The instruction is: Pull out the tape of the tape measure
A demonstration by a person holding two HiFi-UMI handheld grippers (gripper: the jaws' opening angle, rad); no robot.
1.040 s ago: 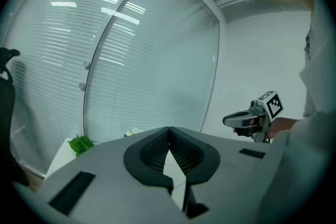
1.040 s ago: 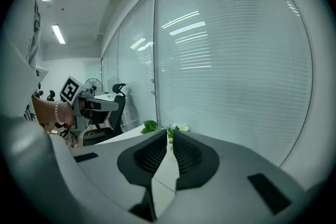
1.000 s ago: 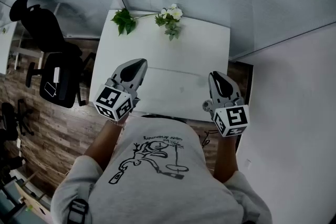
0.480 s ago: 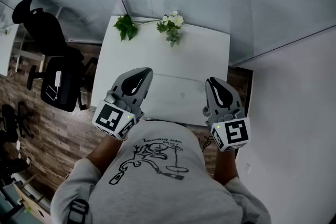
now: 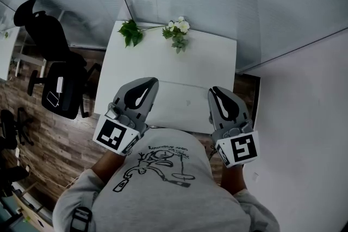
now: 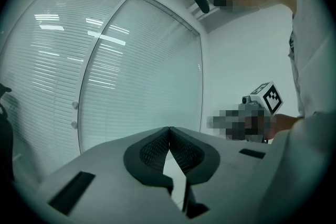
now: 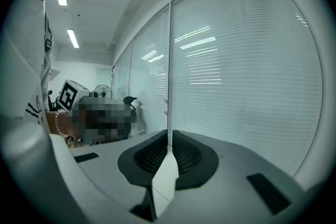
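Progress on the pull is hard to judge, because no tape measure shows in any view, neither on the white worktop (image 5: 206,62) nor in either claw. The left claw (image 5: 151,82) and the right claw (image 5: 213,90) hang side by side over the near edge of the worktop, close to the person's chest. Each has its jaws brought together with nothing between the ribbed black pads. Such a scene would suit a tape measure yet to be fetched as well as one drawn out and put away, so what is done and what is left stays unsettled. The worktop is a smooth, matt rectangle with a faint seam across it. At its far edge lie a sprig of green leaves (image 5: 130,32) and a sprig with small white flowers (image 5: 178,25). Both claws have pale grey moulded shells tapering to rounded tips. Slatted blinds (image 6: 131,71) hang behind glass panels, and the floor (image 5: 60,133) shows wood-grain planks.
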